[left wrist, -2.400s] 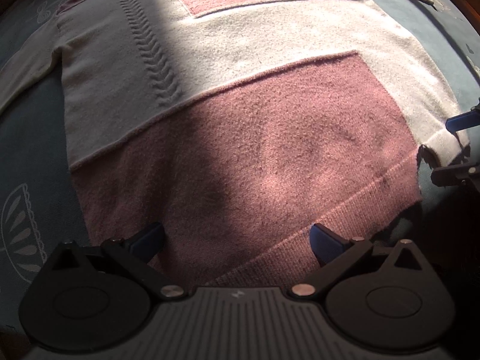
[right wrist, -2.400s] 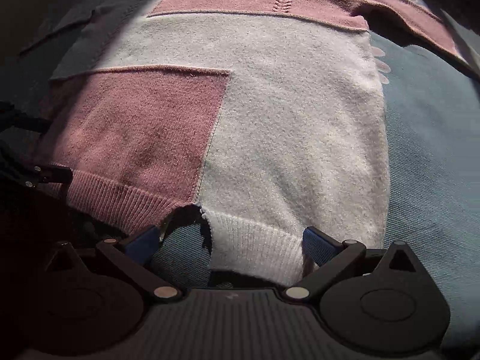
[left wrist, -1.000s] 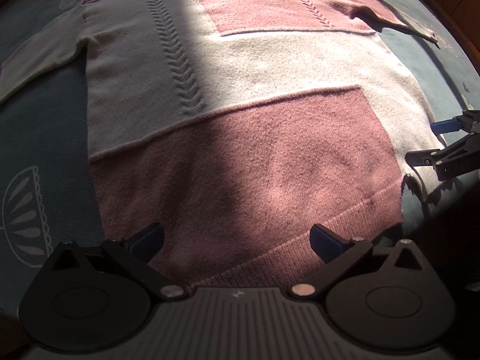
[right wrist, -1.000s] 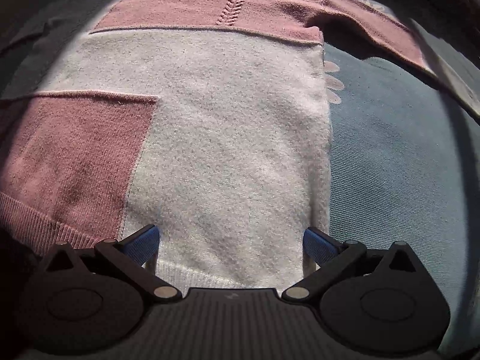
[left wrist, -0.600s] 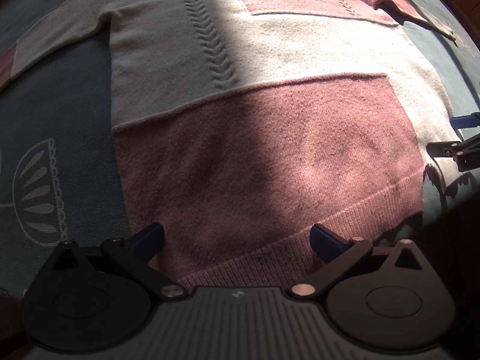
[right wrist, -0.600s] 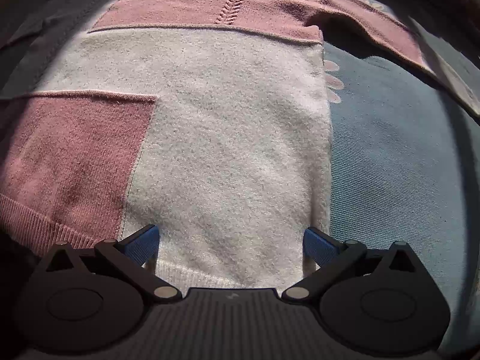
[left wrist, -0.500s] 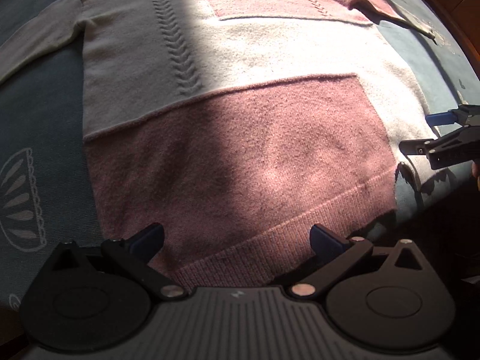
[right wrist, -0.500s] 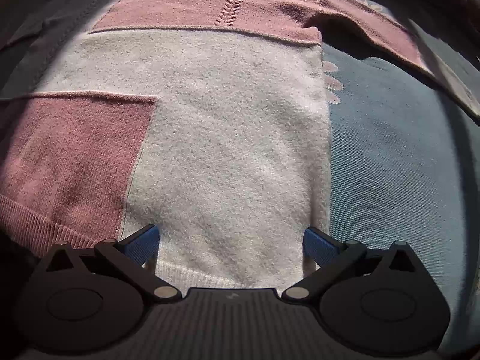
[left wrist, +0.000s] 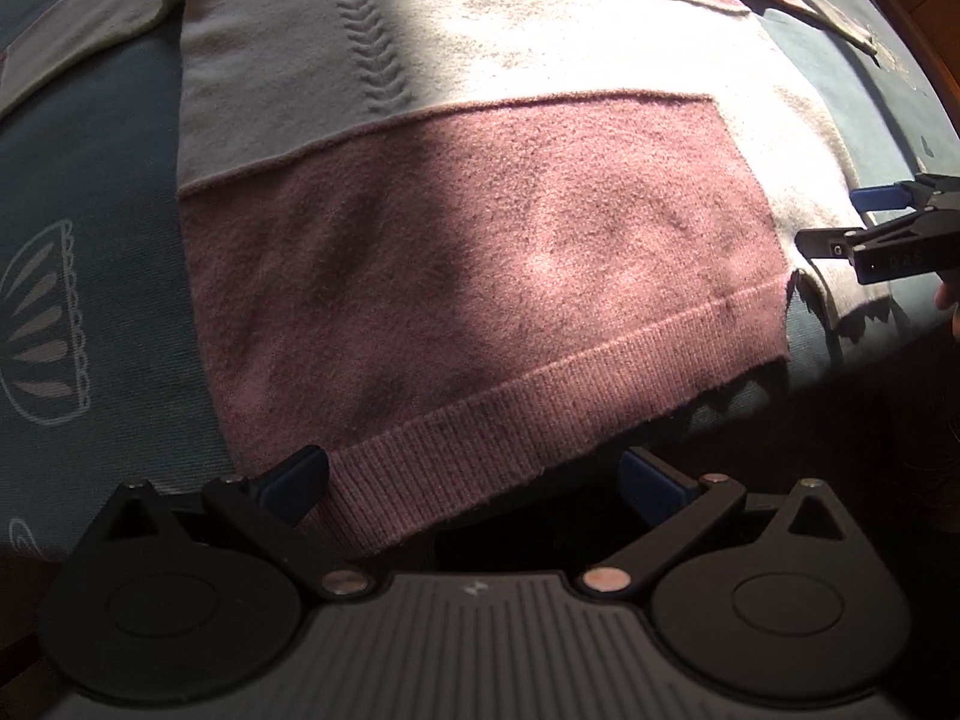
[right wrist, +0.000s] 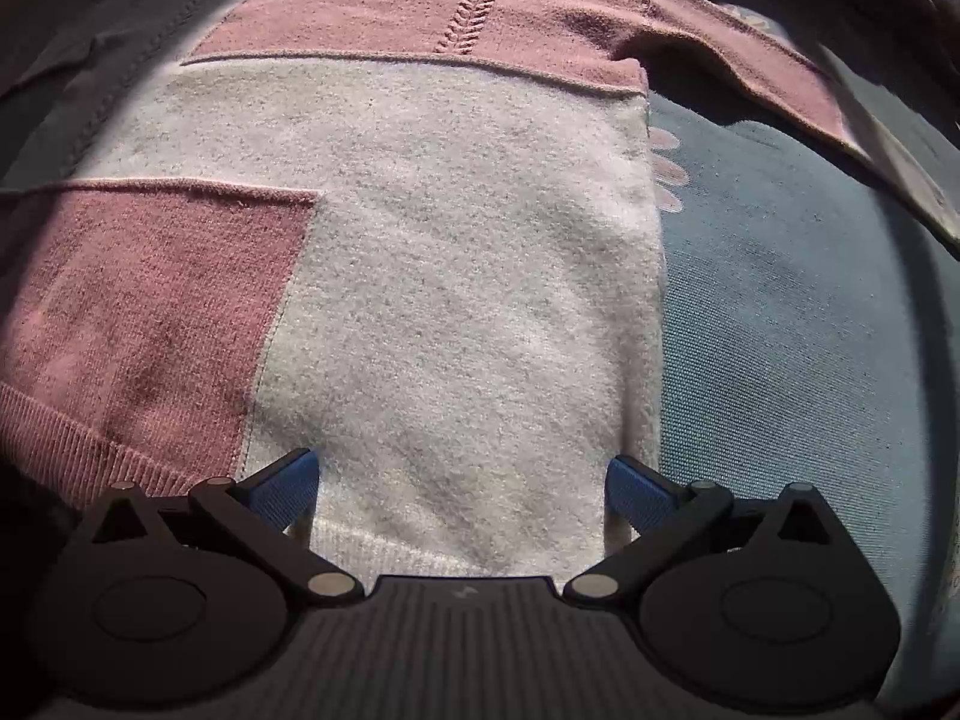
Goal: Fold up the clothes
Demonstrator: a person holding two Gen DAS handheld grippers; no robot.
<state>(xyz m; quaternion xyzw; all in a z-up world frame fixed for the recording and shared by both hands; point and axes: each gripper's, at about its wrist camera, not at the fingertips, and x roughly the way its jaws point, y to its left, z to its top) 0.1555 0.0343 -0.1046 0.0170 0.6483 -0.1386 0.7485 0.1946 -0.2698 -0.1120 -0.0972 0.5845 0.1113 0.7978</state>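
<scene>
A pink-and-cream patchwork sweater point(left wrist: 468, 240) lies spread flat on a blue-grey printed cloth point(left wrist: 78, 192), and its cream panel point(right wrist: 456, 300) fills the right wrist view. My left gripper point(left wrist: 474, 480) is open at the pink ribbed hem point(left wrist: 480, 432), whose left corner lies between the fingers. My right gripper point(right wrist: 462, 486) is open over the cream hem corner, straddling it. In the left wrist view the right gripper point(left wrist: 840, 222) shows at the right edge of the sweater, its fingers apart.
The sweater's sleeves point(left wrist: 84, 42) point(right wrist: 780, 78) stretch out to both sides on the cloth. A wooden edge point(left wrist: 900, 6) borders the cloth at the far right. The near edge of the surface drops into dark shadow point(left wrist: 840, 450).
My left gripper has drawn back toward the hem, so the ribbed edge now lies between its fingers. The right gripper has barely moved.
</scene>
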